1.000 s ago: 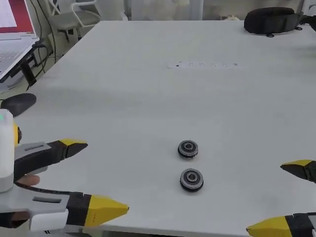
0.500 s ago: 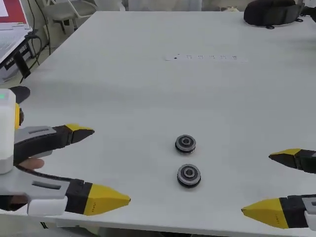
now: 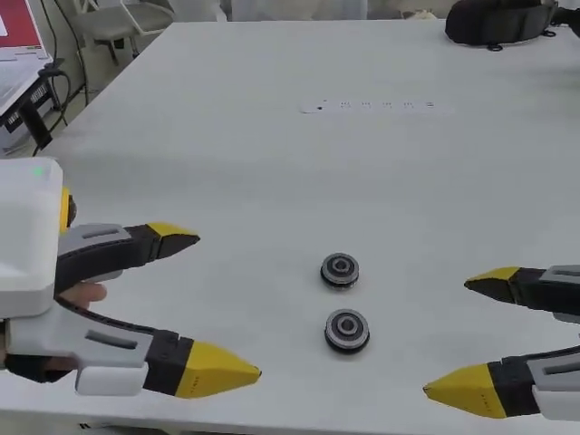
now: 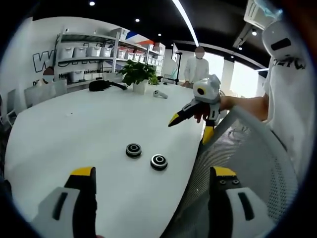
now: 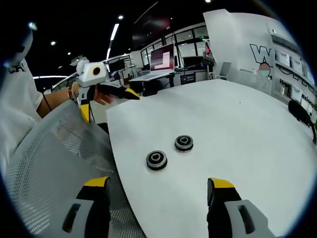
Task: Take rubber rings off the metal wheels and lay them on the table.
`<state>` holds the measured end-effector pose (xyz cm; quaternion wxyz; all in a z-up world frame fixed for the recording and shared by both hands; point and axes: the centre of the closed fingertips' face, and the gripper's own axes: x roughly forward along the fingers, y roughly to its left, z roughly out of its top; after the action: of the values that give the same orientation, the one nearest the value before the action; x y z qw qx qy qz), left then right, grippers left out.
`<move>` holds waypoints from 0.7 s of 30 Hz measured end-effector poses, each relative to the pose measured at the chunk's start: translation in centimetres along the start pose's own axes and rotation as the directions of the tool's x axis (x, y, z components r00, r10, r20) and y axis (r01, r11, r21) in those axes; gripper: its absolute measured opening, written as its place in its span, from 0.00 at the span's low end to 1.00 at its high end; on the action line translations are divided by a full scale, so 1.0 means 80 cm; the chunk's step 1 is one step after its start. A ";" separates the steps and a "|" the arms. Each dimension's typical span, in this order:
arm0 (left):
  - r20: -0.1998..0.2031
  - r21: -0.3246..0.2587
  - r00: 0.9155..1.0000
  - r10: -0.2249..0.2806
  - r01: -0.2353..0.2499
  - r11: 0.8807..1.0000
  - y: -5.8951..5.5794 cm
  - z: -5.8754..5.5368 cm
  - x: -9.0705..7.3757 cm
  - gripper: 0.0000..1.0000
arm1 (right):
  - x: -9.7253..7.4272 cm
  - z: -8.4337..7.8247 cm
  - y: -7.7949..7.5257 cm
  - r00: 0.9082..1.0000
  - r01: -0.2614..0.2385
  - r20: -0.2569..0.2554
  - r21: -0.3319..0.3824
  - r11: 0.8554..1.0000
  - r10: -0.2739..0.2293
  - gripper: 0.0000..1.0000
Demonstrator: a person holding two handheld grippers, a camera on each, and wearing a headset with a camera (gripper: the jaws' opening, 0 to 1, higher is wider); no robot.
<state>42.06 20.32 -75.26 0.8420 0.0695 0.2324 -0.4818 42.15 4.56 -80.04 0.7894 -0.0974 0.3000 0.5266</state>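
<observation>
Two small metal wheels with dark rubber rings lie flat on the white table [image 3: 272,163]: the far wheel [image 3: 340,270] [image 4: 133,149] [image 5: 184,143] and the near wheel [image 3: 347,331] [image 4: 159,161] [image 5: 156,160]. My left gripper [image 3: 213,308] [image 4: 153,178] is open at the near left edge, well left of the wheels, yellow tips pointing right. At the near right my right gripper [image 3: 467,340] [image 5: 158,186] stands open too, tips pointing left. Nothing is between either pair of jaws.
A black bag [image 3: 494,20] lies at the table's far right corner. A faint row of marks [image 3: 367,106] sits mid-table. A laptop [image 3: 14,36] and chairs stand off the left side. A mesh chair back [image 5: 54,158] is near the table's front edge.
Both grippers have come further in towards the wheels from the sides. The head camera has tilted slightly; the wheels have not moved.
</observation>
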 end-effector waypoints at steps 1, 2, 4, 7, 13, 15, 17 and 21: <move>-0.003 0.008 1.000 -0.004 0.004 1.000 0.000 0.001 0.002 0.93 | 0.001 0.000 0.000 1.000 -0.005 -0.004 -0.006 1.000 0.005 0.79; -0.006 0.013 1.000 -0.008 0.008 1.000 0.000 0.000 0.004 0.92 | 0.001 0.000 0.000 1.000 -0.009 -0.006 -0.012 1.000 0.008 0.78; -0.012 0.025 1.000 -0.020 0.020 0.999 0.000 0.001 0.008 0.91 | 0.003 0.001 0.000 1.000 -0.016 -0.009 -0.024 1.000 0.016 0.77; -0.020 0.050 0.999 -0.031 0.032 0.998 -0.001 0.002 0.014 0.89 | 0.006 0.002 0.000 1.000 -0.028 -0.015 -0.046 0.999 0.028 0.74; -0.024 0.068 0.996 -0.086 0.087 0.994 -0.011 0.003 0.030 0.86 | 0.016 0.007 0.002 0.998 -0.063 -0.019 -0.089 0.994 0.061 0.68; -0.029 0.088 0.994 -0.104 0.107 0.990 -0.015 0.004 0.037 0.85 | 0.021 0.009 0.002 0.997 -0.076 -0.023 -0.103 0.992 0.074 0.67; -0.033 0.102 0.993 -0.114 0.117 0.988 -0.016 0.004 0.041 0.83 | 0.026 0.009 0.003 0.996 -0.089 -0.032 -0.120 0.989 0.085 0.65; -0.033 0.107 0.991 -0.130 0.132 0.985 -0.018 0.007 0.049 0.81 | 0.033 0.012 0.005 0.994 -0.110 -0.040 -0.153 0.982 0.105 0.63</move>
<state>42.72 16.29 -76.39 0.8004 0.1063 0.2209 -0.5471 42.85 7.24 -80.70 0.7452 -0.1505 0.2753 0.5885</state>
